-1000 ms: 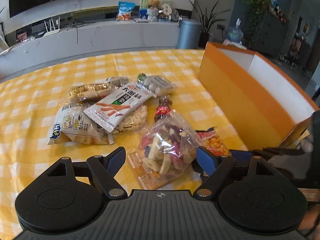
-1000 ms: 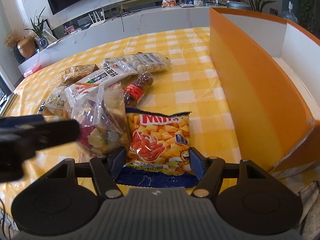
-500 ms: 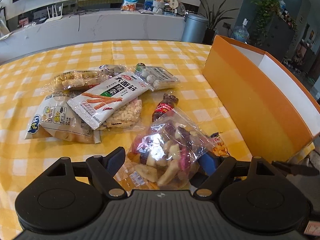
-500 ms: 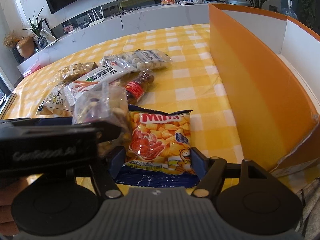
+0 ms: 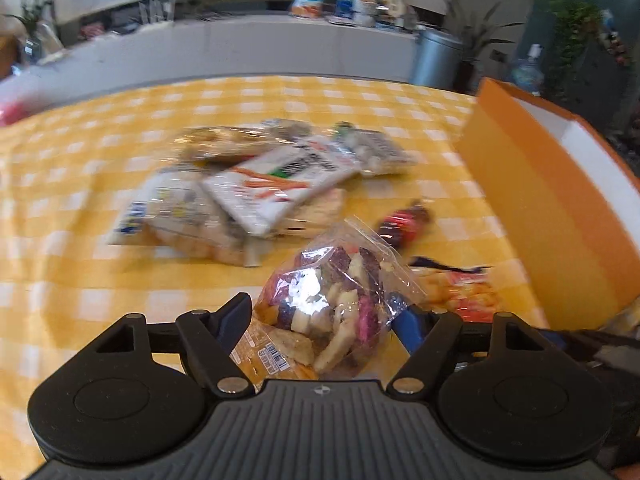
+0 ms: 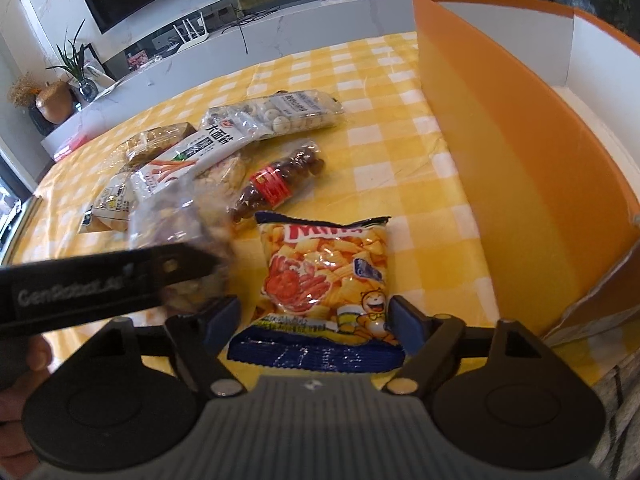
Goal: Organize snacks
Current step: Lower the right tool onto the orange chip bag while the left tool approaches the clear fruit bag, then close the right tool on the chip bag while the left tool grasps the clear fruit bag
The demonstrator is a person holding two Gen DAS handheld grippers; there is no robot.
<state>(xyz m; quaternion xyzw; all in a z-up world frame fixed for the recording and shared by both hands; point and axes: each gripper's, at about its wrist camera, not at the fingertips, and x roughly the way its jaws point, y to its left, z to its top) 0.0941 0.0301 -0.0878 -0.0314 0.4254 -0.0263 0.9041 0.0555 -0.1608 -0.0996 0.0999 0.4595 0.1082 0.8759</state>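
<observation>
My left gripper (image 5: 322, 316) was closing around the clear bag of mixed dried-fruit chips (image 5: 332, 300), pads flanking it. My right gripper (image 6: 314, 316) was opening, the orange chip packet (image 6: 324, 276) flat on the checked tablecloth (image 6: 384, 128) between its pads. The orange box (image 6: 520, 168) stood at three o'clock.

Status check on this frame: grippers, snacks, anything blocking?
Left gripper closing around clear mixed-snack bag. Right gripper opening, straddling orange chip bag. Orange box unobstructed.
</observation>
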